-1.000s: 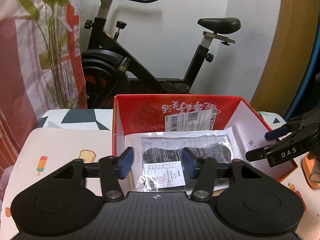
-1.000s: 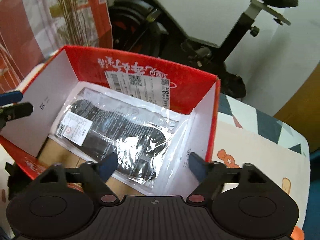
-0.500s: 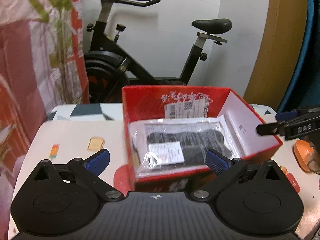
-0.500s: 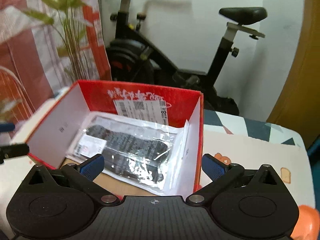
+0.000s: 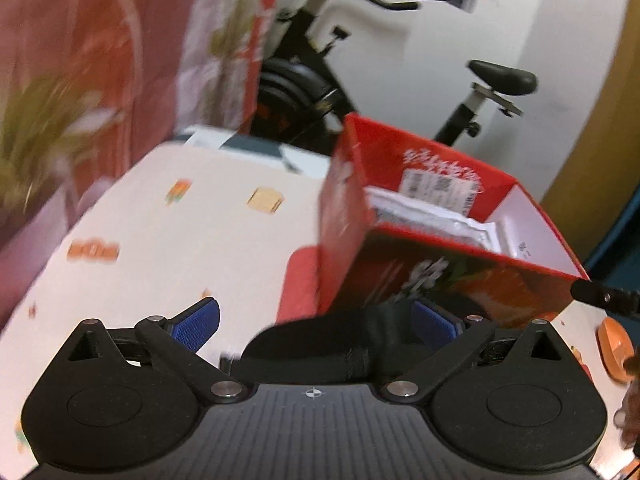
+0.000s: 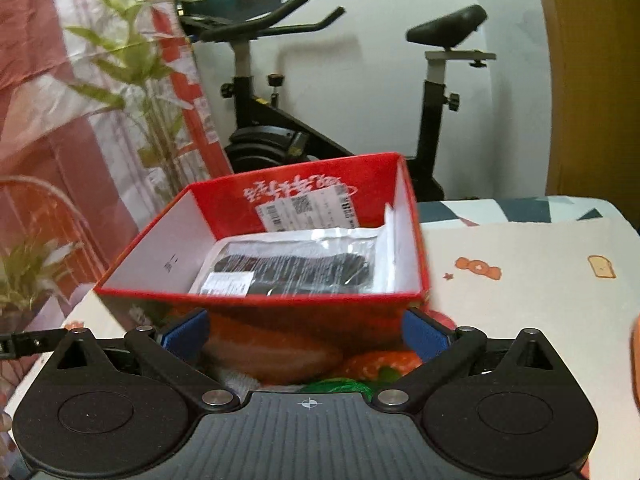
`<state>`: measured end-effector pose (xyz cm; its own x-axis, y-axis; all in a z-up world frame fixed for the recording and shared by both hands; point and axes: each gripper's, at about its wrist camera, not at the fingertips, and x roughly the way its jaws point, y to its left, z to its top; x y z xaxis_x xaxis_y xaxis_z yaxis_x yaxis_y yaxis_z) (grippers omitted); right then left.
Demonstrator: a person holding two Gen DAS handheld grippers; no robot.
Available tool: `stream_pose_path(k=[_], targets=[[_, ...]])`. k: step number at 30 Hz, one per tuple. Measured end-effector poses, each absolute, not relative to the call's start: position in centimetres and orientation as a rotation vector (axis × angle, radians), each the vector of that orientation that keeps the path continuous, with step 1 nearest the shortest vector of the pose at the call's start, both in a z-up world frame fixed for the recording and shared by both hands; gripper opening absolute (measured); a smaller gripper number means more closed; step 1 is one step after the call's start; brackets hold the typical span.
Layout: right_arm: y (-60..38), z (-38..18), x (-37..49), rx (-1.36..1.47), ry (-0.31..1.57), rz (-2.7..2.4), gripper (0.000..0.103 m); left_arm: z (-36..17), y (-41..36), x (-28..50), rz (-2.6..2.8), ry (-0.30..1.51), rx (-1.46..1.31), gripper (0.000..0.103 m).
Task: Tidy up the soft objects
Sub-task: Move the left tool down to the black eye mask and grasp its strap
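Note:
An open red cardboard box [image 6: 304, 308] stands on the table, holding a clear plastic bag with a black soft item [image 6: 292, 268]. My right gripper [image 6: 305, 334] faces the box's front wall from close by. Its jaws are wide and closing slightly, and the pads press on nothing. A green soft thing [image 6: 340, 386] and a white one [image 6: 240, 380] lie low under it. My left gripper [image 5: 316, 322] is open at the red box's [image 5: 440, 248] near left corner. A black strap-like soft item [image 5: 320, 346] lies below its gap, not gripped. The right gripper's tip [image 5: 600, 300] shows at the edge.
The table wears a cream cloth with cartoon prints [image 5: 180, 240]. Behind it stand an exercise bike [image 6: 280, 132], a green plant [image 6: 132, 68] and a red-and-white curtain [image 5: 100, 80]. An orange object [image 5: 616, 352] lies at the right, beside a person's fingers.
Both grippers opened wide and drew back out of the box, leaving the bagged item inside. The left view swung left and now shows a black strap beneath it.

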<state>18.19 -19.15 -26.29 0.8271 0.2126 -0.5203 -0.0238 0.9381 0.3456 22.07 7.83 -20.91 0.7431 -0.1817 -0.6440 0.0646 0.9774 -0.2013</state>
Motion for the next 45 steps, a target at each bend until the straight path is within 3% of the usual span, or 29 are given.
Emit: stream_pose_path(k=[9,33,40,45], targets=[[-16.1,-27.3,17.7,0.328,0.571,0.201,0.087,-24.5,10.0,21.2,-0.034,0.818,-0.332,0.102],[-10.3,-29.6,20.0,0.261,0.664,0.416,0.059,-28.2,9.4,21.5,-0.02,0.904,-0.306,0.101],[-9.8,-29.4,19.5,0.265,0.652,0.462,0.04,-28.3,8.7,21.4,-0.016,0.902,-0.264,0.101],[-10.1,-28.5,18.4,0.278,0.624,0.492,0.037,-28.3,8.5,21.3,-0.007,0.9,-0.257,0.101]])
